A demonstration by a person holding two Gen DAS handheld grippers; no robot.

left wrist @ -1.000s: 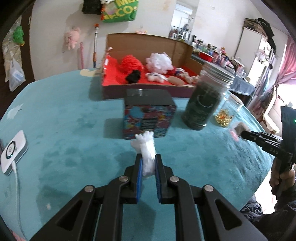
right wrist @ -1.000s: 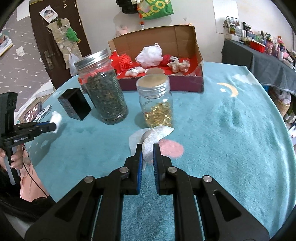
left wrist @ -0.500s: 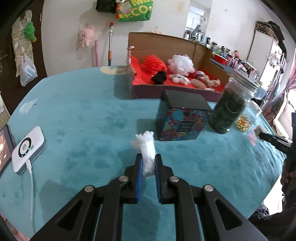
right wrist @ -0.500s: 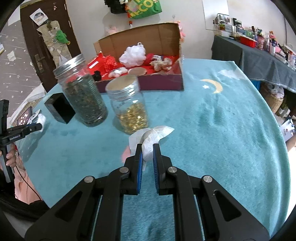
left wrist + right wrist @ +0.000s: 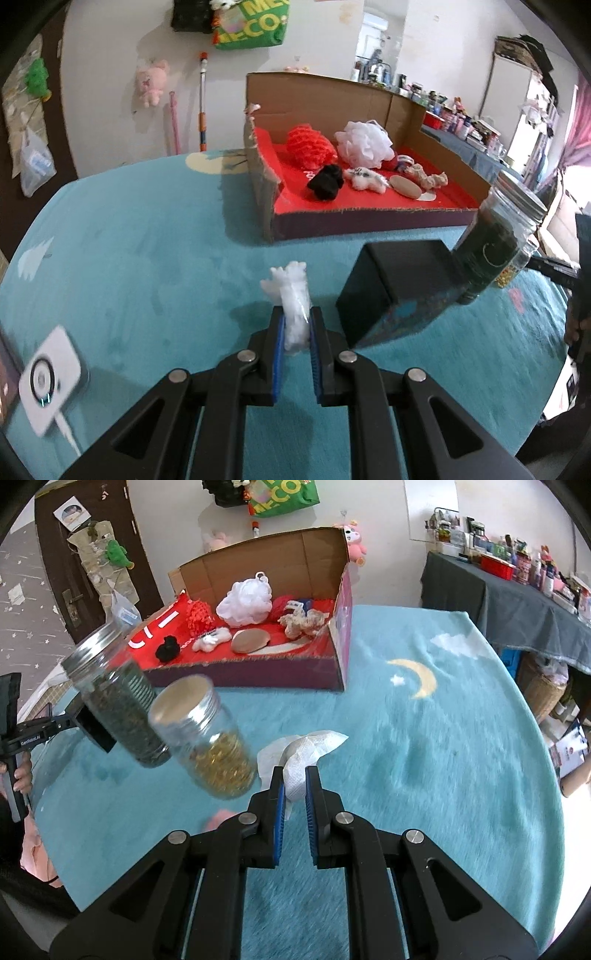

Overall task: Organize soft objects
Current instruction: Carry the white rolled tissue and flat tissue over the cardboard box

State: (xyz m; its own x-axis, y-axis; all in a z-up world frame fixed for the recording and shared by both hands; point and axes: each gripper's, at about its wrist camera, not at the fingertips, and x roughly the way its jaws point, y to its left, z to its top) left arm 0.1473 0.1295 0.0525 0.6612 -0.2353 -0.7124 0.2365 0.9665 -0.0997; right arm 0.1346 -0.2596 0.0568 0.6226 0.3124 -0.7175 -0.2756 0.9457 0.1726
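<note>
Partly hidden: white plastic wad [image 5: 294, 314], clenched by left gripper [image 5: 295, 326].
Right gripper [image 5: 294, 790]: tissue [image 5: 303, 751] grasped; gold-filled jar [image 5: 207, 744] blurred at ten o'clock.

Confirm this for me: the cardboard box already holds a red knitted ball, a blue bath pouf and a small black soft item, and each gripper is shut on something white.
One thing is off: the bath pouf is white, not blue, as the left wrist view shows. The rest stands: the cardboard box holds the red knitted ball and black soft item, the left gripper grips a white fluffy piece, and the right gripper a white tissue.
</note>
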